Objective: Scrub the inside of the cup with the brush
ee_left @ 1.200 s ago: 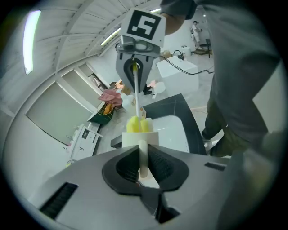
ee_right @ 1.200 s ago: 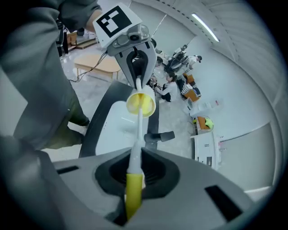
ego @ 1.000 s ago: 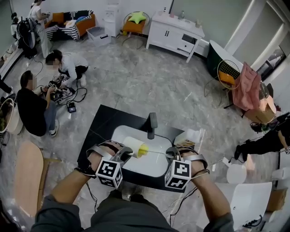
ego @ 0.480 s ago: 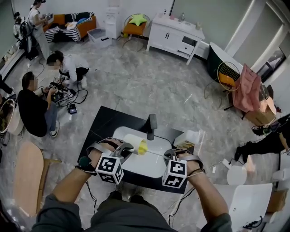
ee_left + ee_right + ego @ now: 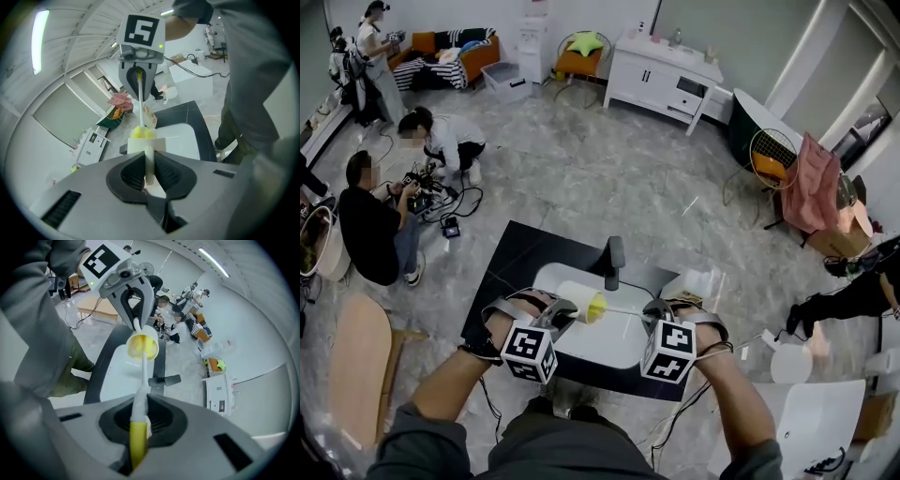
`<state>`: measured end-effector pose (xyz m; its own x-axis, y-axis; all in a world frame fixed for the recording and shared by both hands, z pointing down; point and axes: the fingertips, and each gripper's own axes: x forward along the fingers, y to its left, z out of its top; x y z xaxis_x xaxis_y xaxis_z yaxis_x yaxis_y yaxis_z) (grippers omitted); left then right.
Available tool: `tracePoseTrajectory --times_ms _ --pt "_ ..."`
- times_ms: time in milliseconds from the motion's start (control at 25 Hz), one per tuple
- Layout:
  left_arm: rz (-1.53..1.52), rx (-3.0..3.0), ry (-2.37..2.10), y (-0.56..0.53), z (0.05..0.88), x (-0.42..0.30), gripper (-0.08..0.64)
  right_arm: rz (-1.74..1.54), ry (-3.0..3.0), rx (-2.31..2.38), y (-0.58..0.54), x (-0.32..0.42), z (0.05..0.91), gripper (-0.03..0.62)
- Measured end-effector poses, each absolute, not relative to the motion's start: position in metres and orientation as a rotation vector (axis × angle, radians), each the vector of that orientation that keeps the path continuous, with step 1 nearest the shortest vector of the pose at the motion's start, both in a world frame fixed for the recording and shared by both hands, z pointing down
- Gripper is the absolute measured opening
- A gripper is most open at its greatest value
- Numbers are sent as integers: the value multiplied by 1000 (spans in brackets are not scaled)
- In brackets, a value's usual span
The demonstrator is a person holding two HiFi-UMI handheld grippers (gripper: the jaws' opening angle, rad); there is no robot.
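Mid-scrub by the look of it: yellow head of the brush [image 5: 597,307] sits in the mouth of the cup [image 5: 577,300], more strokes and the pull-out still to do, can't tell how clean. Left tongs [image 5: 559,317] clamped tight on the cup wall, right tongs [image 5: 653,319] closed on the brush handle. Cup held on its side above the white sink [image 5: 614,352], mouth facing the right tongs; brush long axis roughly level between the tongs, head pointing left into the cup

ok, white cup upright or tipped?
Tipped sideways: the white cylindrical cup in the left claw has its mouth facing the yellow brush head.
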<state>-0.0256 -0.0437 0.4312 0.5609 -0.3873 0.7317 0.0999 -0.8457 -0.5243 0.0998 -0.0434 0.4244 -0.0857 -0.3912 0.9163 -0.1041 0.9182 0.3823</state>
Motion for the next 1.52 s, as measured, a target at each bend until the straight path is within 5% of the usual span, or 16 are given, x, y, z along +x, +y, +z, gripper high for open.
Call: tracePoseTrajectory --times_ms 1520 --pt "-1253 -2344 289 -65 442 -38 38 -44 -1764 299 -34 81 465 17"
